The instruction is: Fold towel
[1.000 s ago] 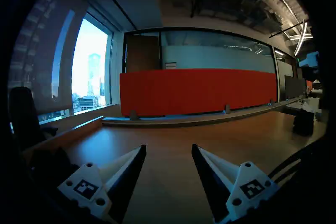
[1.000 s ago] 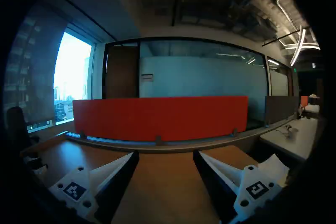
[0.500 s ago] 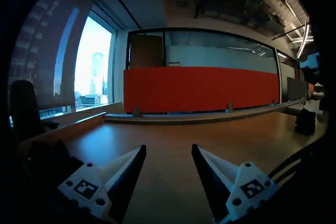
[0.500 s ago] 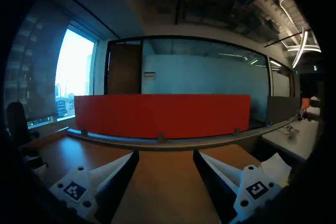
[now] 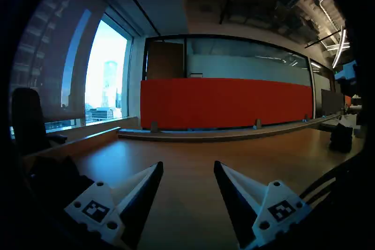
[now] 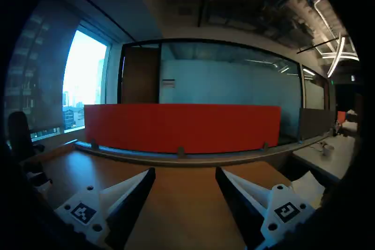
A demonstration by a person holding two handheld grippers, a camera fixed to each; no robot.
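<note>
Since a second ago, barely a drift: left tongs (image 5: 187, 165) swung a touch leftward, with the red partition (image 5: 225, 102) now further right in the left gripper view and the window (image 5: 105, 81) broader. The right tongs (image 6: 185, 170) dipped slightly, with the same partition a shade higher in the right gripper view.

Both pairs released: fingers spread wide, nothing between them, low over the bare brown tabletop (image 5: 187, 149). The right pair close to that wood's right edge, by the look of it.

Beyond the tips, open wood as far as the partition at the far side. Far left, a dark chair (image 5: 26, 114) under the window. Far right in the left gripper view, a small dark object (image 5: 341, 137) on the wood, too dim to name. Near right in the right gripper view, a pale sheet-like thing (image 6: 307, 185) beside the finger; cloth or paper, cannot tell.

As for the towel: whereabouts cannot be told from here; perhaps nearer and lower than the tips, under the line of sight.

Step in hand, judging by this: the very start, before any grasp, with folding not yet begun. The next move likely calls for:
- tipping both tongs down toward the near wood;
- finding two corners of the cloth;
- closing one pair on each, level with one another, for an even lift.
</note>
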